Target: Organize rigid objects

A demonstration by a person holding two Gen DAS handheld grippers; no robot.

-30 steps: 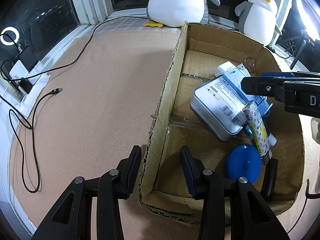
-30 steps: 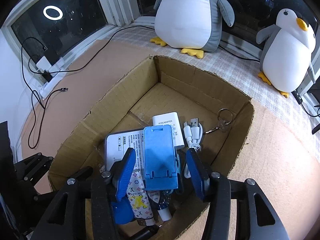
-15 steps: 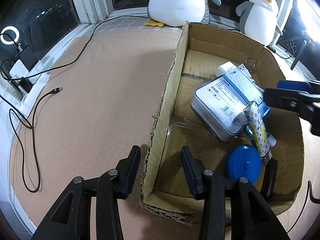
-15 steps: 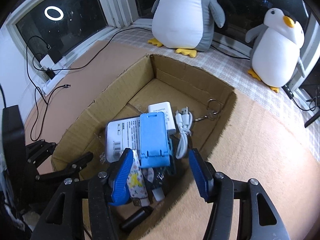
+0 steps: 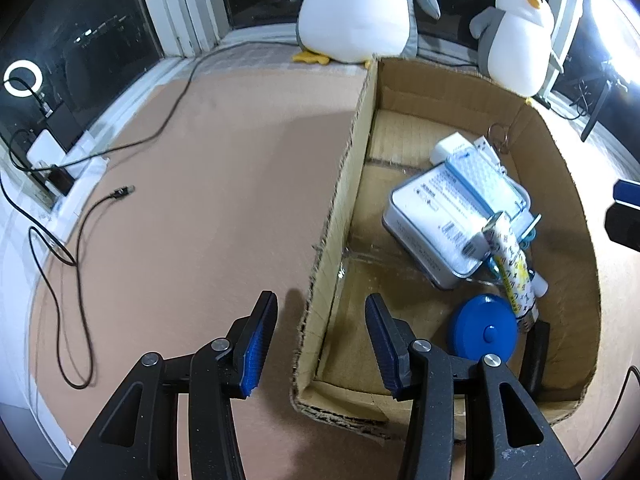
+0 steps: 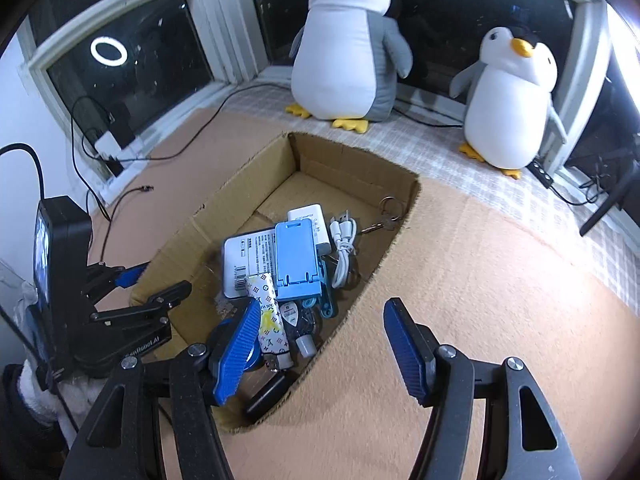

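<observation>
- Backing out of the brown cardboard box (image 6: 352, 168), the right gripper (image 6: 320, 344) has released the blue plastic phone stand (image 6: 297, 258).
- Both grippers' jaws gape, holding nothing; left gripper (image 5: 320, 340) straddles the box wall.
- Lift clear before reaching again.

One box (image 6: 248, 184) holds one tin (image 6: 248, 258), one blue stand (image 6: 296, 258), one adapter (image 6: 310, 216), one white cable (image 6: 344, 236), one key (image 6: 380, 224), one patterned tube (image 6: 270, 320) and one blue disc (image 5: 484, 330). Two penguins (image 6: 344, 52) (image 6: 510, 100) stand beyond it.
</observation>
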